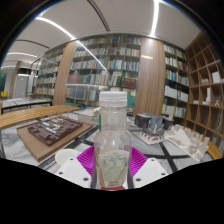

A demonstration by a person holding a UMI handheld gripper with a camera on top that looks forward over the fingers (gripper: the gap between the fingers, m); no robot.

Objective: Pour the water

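Observation:
A clear plastic water bottle (112, 140) with a white cap stands upright between my fingers. My gripper (112, 166) is shut on the bottle, with the purple pads (86, 160) pressed against both sides of its lower body. The bottle is lifted above the table and fills the middle of the view. Its base is hidden below the fingers. No cup or other vessel for water shows here.
A wooden table (30, 114) with a dark architectural model (50, 132) lies ahead to the left. White models (180, 138) sit on the right. Tall bookshelves (110, 62) and a wooden pillar (150, 75) line the far wall.

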